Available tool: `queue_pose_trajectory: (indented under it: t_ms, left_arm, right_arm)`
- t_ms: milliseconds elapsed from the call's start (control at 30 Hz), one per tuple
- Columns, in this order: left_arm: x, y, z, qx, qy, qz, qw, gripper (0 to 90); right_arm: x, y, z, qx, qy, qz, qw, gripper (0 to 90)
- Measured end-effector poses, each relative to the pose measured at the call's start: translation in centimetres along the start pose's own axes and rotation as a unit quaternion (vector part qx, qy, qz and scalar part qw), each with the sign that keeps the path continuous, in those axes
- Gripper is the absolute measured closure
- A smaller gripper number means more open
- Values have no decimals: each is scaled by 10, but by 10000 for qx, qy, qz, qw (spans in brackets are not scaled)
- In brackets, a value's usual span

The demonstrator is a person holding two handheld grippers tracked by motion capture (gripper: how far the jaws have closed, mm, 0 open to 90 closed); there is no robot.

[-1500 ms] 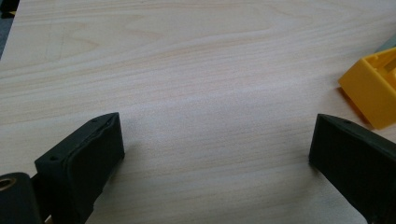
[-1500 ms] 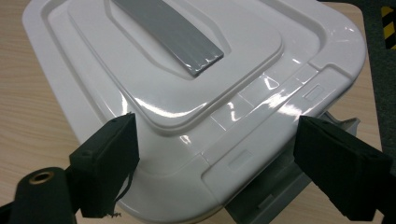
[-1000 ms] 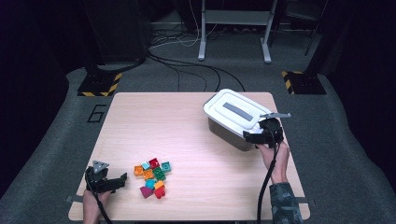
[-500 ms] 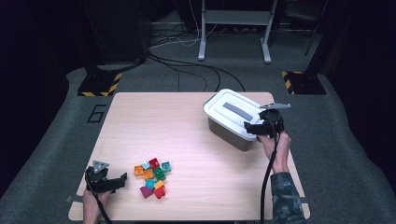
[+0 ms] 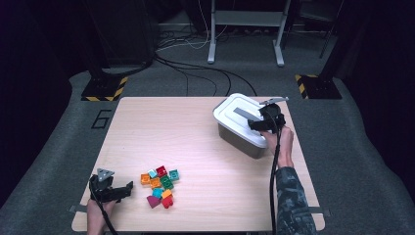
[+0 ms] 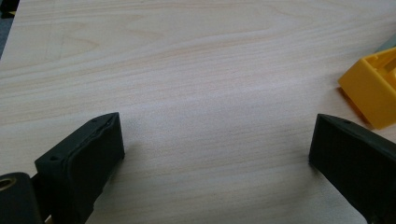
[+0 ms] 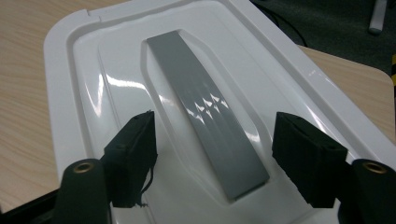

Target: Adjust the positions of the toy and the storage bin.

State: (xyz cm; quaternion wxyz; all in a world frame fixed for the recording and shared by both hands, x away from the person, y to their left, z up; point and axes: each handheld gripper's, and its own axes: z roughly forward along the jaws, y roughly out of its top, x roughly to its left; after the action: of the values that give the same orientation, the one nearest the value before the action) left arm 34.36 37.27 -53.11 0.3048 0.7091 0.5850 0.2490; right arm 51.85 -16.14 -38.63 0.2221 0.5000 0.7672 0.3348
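1. White plastic lid (image 5: 241, 117) with a flat grey handle (image 7: 205, 135) let into its middle; it sits on a grey box (image 5: 240, 141) at the far right of the table (image 5: 195, 147), set at a slant to the table's edge.
2. Right gripper (image 7: 217, 158): over the near end of the lid, pointing across it. Its jaws have just been closing. They stand apart, one on each side of the grey handle, with a gap between each pad and the handle; nothing is gripped. In the high view the gripper (image 5: 262, 122) lies over the lid's right end, with the hand and a patterned sleeve (image 5: 291, 205) behind it.
3. Left gripper (image 6: 215, 154): low over bare wood at the near left corner of the table. Its jaws are wide apart with only tabletop between them. In the high view it (image 5: 128, 188) points to the right, towards the blocks, and holds nothing.
4. Pile of small blocks (image 5: 159, 186): orange, red, green, light blue, magenta and yellow, bunched together near the front of the table, just to the right of the left gripper and well apart from the box.
5. Yellow block (image 6: 371, 88): hollow side showing, at the right edge of the left gripper view, just beyond the right-hand jaw and not touching it.
6. Light wood table: stands on grey carpet (image 5: 342, 147), with cables (image 5: 195, 68) on the floor beyond.
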Motion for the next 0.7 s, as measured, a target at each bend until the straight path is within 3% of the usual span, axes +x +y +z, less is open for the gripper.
queue_pose_trajectory:
  t_ms: [267, 500, 700]
  left_arm:
    - [0, 0, 0, 5, 8, 26, 10000, 28]
    - [0, 0, 0, -7, 6, 20, 10000, 28]
    - [0, 0, 0, 7, -1, 22, 10000, 28]
  right_arm:
    - [0, 15, 14, 172, -10, -122, 9998, 453]
    - [-3, 16, 20, 28, 297, -145, 9994, 582]
    - [-3, 15, 19, 8, 386, -162, 9991, 603]
